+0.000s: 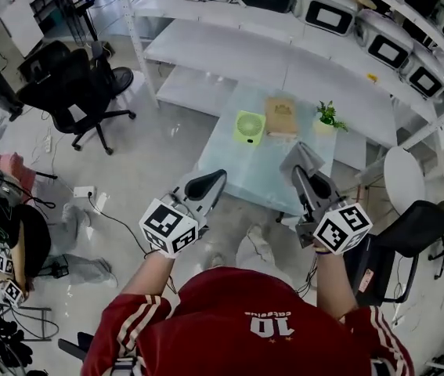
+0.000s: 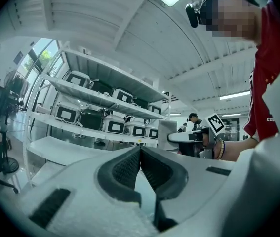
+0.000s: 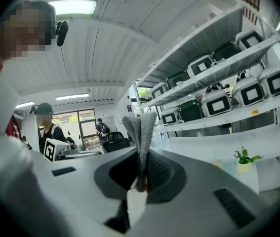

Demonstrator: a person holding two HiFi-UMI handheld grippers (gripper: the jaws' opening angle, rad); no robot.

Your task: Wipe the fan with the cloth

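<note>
**Cloth gripped, fan untouched on the tabletop**

The person in a red shirt [image 1: 253, 319] stood at the near edge of a pale glass tabletop [image 1: 233, 175], holding both tools up in front of the body, short of the things on it. The right claw [image 3: 143, 171] was clenched on a grey cloth [image 3: 140, 130]. The fabric was pinched in a fold between the two pads and stood up above them in a narrow, upright strip. In the head view the same cloth showed as a grey flap at the tip of that tool, hanging over the tabletop's near side.

The left claw [image 2: 140, 151] was clenched too, with its ribbed pads meeting at the tip and nothing between them. It hovered level with the right one, over the tabletop's near left corner.

The fan [image 1: 249, 127], small and light green, lay at the far side of the tabletop, well apart from both tools. Just beside it on the right was a brown item [image 1: 281, 116], perhaps a paper packet, though the view was too coarse to be sure. A small potted plant [image 1: 328, 117] stood further right. White shelves [image 1: 229, 49] ran behind the tabletop, and a black office chair [image 1: 81, 92] stood off to the left on the floor.
</note>
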